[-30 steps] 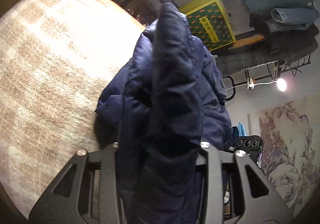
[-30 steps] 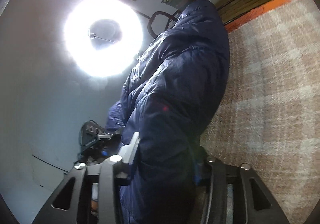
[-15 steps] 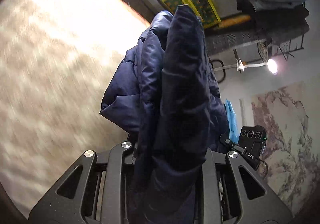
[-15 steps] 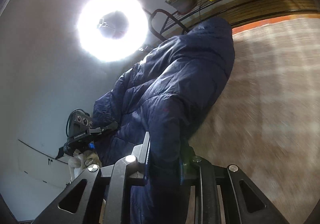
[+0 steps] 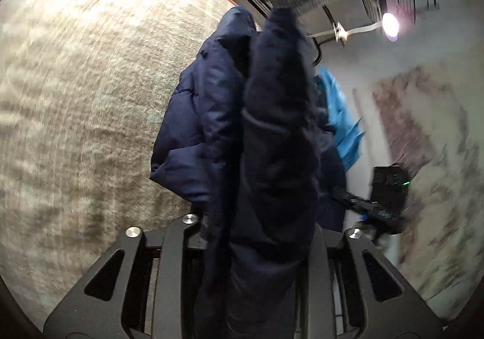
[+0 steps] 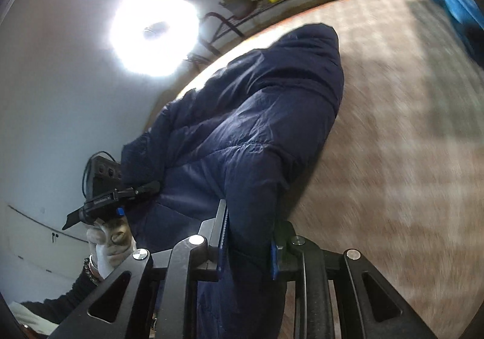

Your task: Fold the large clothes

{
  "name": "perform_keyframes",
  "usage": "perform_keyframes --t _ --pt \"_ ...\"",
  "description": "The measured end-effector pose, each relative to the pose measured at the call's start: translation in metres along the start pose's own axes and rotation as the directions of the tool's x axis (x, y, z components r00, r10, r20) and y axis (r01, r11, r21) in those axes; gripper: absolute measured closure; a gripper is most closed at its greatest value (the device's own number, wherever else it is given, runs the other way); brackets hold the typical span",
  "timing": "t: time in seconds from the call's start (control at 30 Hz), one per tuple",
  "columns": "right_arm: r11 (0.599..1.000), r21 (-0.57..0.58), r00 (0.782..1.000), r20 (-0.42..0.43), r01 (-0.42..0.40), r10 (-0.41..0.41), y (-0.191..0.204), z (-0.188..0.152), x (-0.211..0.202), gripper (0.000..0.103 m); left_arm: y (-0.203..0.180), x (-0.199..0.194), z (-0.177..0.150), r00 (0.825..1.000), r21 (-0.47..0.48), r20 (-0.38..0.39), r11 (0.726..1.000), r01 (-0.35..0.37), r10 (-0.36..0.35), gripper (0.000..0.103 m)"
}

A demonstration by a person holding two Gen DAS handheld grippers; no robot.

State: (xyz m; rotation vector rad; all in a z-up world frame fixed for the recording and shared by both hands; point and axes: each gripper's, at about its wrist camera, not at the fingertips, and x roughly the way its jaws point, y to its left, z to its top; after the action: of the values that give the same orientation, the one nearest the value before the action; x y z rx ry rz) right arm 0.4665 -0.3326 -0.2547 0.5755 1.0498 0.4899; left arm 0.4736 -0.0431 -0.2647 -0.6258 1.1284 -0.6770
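jacket blocks view | carpet below | ring light behind

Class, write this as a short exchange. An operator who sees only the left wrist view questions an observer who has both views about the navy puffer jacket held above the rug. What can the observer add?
Operator: The jacket fills my left wrist view. Is the right gripper holding it too?
Observer: Yes. A fold of the jacket is pinched between its blue-padded fingers.
Operator: What lights that side?
Observer: A bright ring light glows by the wall, beyond the jacket.
Operator: Anything of the person?
Observer: The left hand, in a white glove, shows beside the jacket.
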Motion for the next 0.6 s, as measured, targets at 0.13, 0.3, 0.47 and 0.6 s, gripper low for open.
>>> perform_keyframes --t 0.13,0.3,0.47,0.6 --pt "0.996 -0.004 0.994 0.059 0.092 -0.091 -0.003 -0.009 -0.001 0.063 0.001 0.006 0.002 0.996 0.027 0.018 0.996 -0.089 0.089 0.038" --pt "0.996 0.083 0.996 0.076 0.031 -0.037 -0.019 -0.023 -0.005 0.034 0.021 0.019 0.009 1.000 -0.051 0.007 0.999 -0.005 0.006 0.033" --pt "0.985 0.160 0.993 0.110 -0.070 0.052 -0.033 -0.036 0.004 0.026 0.036 0.019 0.015 0.998 -0.089 0.022 0.994 0.060 -0.058 0.034" --pt "0.989 0.143 0.995 0.096 -0.034 0.020 -0.024 -0.046 0.011 0.036 0.029 0.027 0.019 0.999 -0.076 -0.009 0.997 0.031 -0.032 0.059"
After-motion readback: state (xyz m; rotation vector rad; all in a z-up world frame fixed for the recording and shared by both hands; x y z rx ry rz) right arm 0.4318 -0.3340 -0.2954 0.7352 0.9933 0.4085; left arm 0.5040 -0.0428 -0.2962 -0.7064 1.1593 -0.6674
